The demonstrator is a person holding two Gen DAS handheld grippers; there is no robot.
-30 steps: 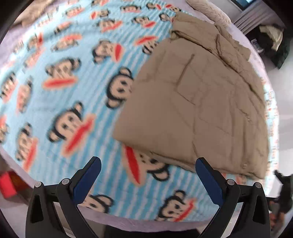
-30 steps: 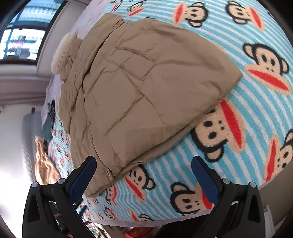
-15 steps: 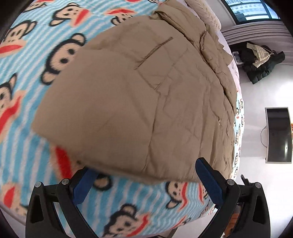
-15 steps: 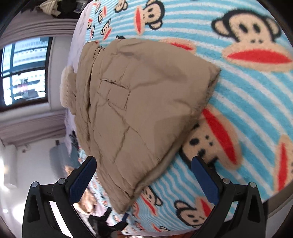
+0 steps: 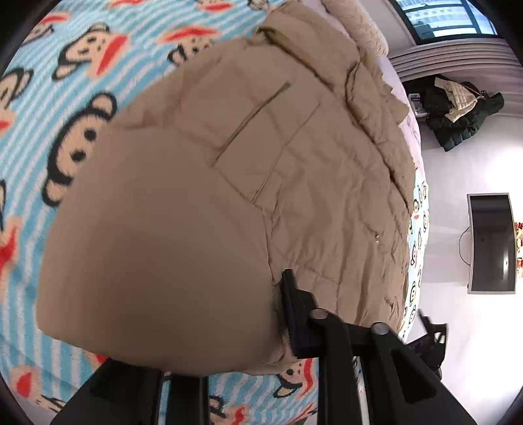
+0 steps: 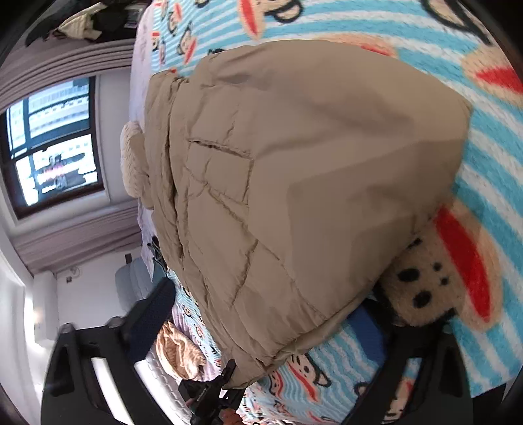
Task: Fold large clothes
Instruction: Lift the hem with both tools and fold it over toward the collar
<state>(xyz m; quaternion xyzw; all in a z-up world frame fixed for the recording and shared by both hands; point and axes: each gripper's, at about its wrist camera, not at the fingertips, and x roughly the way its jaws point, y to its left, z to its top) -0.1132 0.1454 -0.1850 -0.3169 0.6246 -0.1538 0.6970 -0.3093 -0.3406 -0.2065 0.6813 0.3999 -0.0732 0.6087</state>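
Note:
A tan padded jacket (image 5: 248, 170) lies on a bed with a blue striped monkey-print blanket (image 5: 75, 108). My left gripper (image 5: 242, 343) is shut on the jacket's near hem. Its right finger (image 5: 294, 310) presses into the cloth, and the bulging fabric hides the left finger. From the right wrist view, this same gripper (image 6: 225, 369) bites the hem's far corner. My right gripper (image 6: 261, 314) straddles the jacket (image 6: 310, 170) at the other near corner. Its jaws are closing with the hem between them, and the blue pad (image 6: 366, 327) sits under the cloth's edge.
A cream pillow (image 5: 359, 29) lies past the collar, below a window (image 5: 441, 16). Dark clothes (image 5: 457, 111) are piled on the white floor beside a monitor (image 5: 490, 242). An orange-tan cloth (image 6: 176, 353) lies at the bed's edge. The blanket drops off just below both grippers.
Both grippers dropped onto the jacket's near hem. The left went from wide open to shut on the cloth. The right jaws narrowed around the corner.

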